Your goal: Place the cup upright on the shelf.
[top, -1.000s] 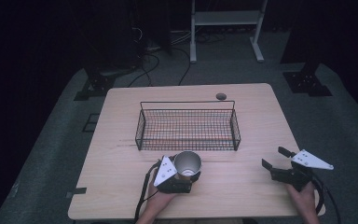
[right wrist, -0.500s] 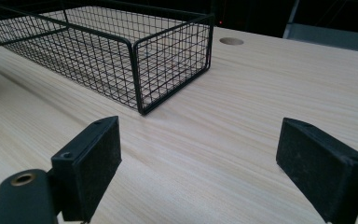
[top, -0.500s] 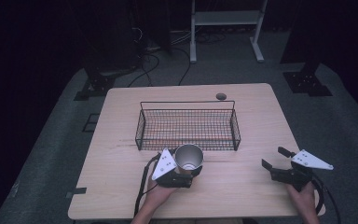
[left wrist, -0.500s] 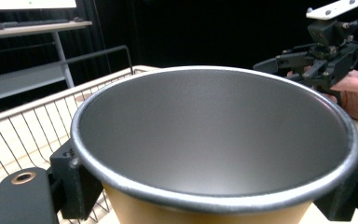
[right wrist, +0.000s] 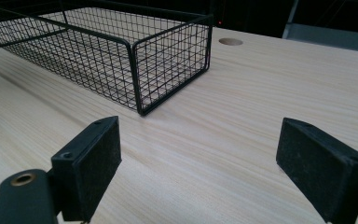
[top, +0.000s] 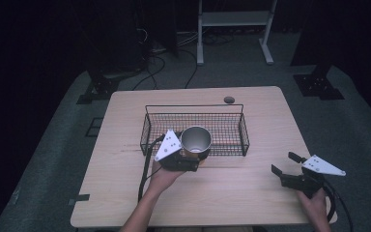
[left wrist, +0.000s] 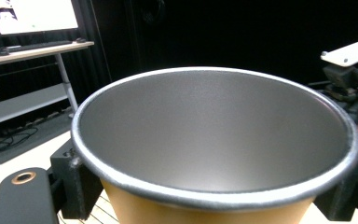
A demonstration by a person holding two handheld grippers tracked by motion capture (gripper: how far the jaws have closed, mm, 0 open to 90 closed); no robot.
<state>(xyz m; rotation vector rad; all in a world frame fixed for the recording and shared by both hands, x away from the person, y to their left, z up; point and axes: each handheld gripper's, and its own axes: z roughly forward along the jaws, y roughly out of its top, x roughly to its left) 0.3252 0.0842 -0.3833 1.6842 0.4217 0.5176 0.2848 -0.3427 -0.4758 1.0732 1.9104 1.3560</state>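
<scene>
A cup [top: 195, 139], yellow-orange outside and silver inside, is clamped upright in my left gripper [top: 193, 155]. It hangs at the front wall of the black wire basket [top: 193, 106], left of the basket's middle. In the left gripper view the cup's open mouth [left wrist: 214, 140] looms close, with a black pad [left wrist: 74, 179] pressing on each side. At the table's front right my right gripper [top: 285, 163] rests low and open, holding nothing. Its own view shows the two pads [right wrist: 91, 158] wide apart over bare wood, aimed at the basket's near corner [right wrist: 137, 70].
The light wooden table [top: 251, 203] has a round cable hole [top: 229, 100] behind the basket. The basket's inside looks bare. A white-framed stand [top: 232, 19] and loose cables lie on the dark floor beyond the table's far edge.
My left gripper has carried the cup away from the table's front edge toward the basket and raised it to the basket's front wall. The right gripper has stayed put.
</scene>
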